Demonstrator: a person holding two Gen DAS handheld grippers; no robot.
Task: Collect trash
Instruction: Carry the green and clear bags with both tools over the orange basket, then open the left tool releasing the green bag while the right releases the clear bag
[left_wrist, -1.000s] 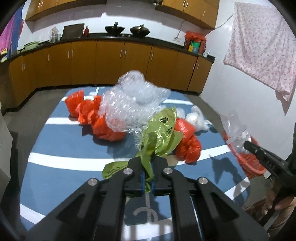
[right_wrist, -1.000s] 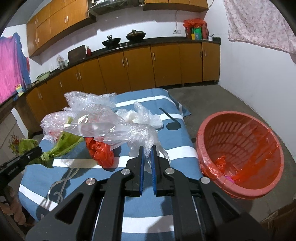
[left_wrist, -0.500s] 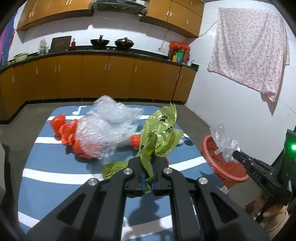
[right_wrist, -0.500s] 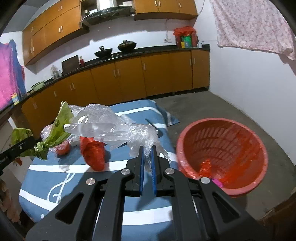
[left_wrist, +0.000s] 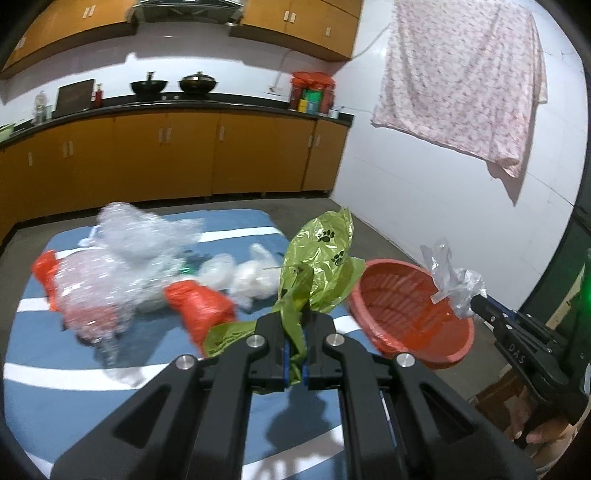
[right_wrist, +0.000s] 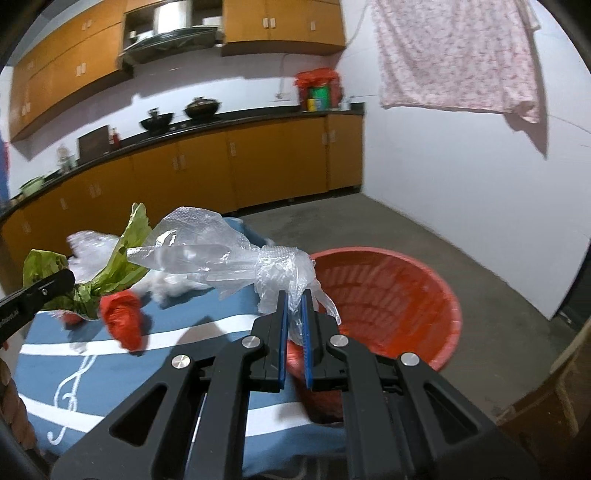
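Crinkled green bag (left_wrist: 317, 266) pinched in left tool (left_wrist: 294, 363), filmy clear plastic (right_wrist: 229, 258) in right tool (right_wrist: 294, 332)

"DAS" on right hand-held gripper (left_wrist: 480, 302) body; paw prints on green bag (left_wrist: 321, 254); treble clef on blue mat (right_wrist: 70, 398).

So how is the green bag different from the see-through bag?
The green bag is solid green with black paw prints; the clear plastic bag is see-through and plain. The left gripper pinches the green one, the right gripper the clear one. Both are crumpled and held up.
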